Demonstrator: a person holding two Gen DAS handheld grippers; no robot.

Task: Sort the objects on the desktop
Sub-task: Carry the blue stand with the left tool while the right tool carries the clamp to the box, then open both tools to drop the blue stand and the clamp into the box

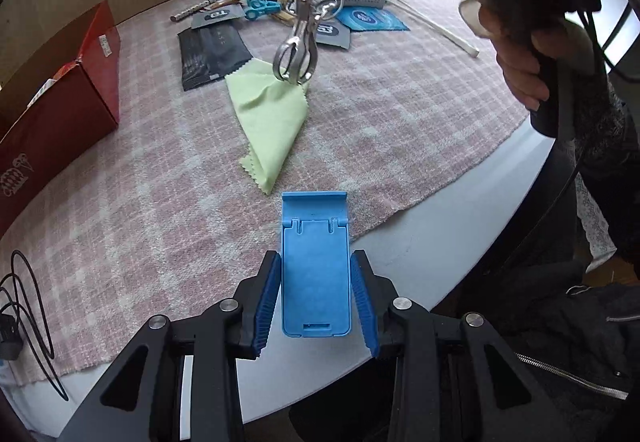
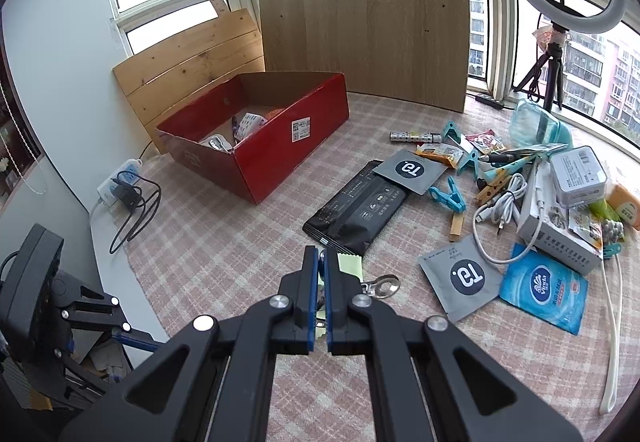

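Checked cloth | left gripper jaws spread beside blue stand, near edge | right gripper pinching metal clip aloft, likely for red box, far left

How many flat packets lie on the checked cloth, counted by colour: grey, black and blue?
Grey square foil sachets marked T3: 2
Black rectangular wipes packet: 1
Blue Vinda tissue packet: 1
Total: 4
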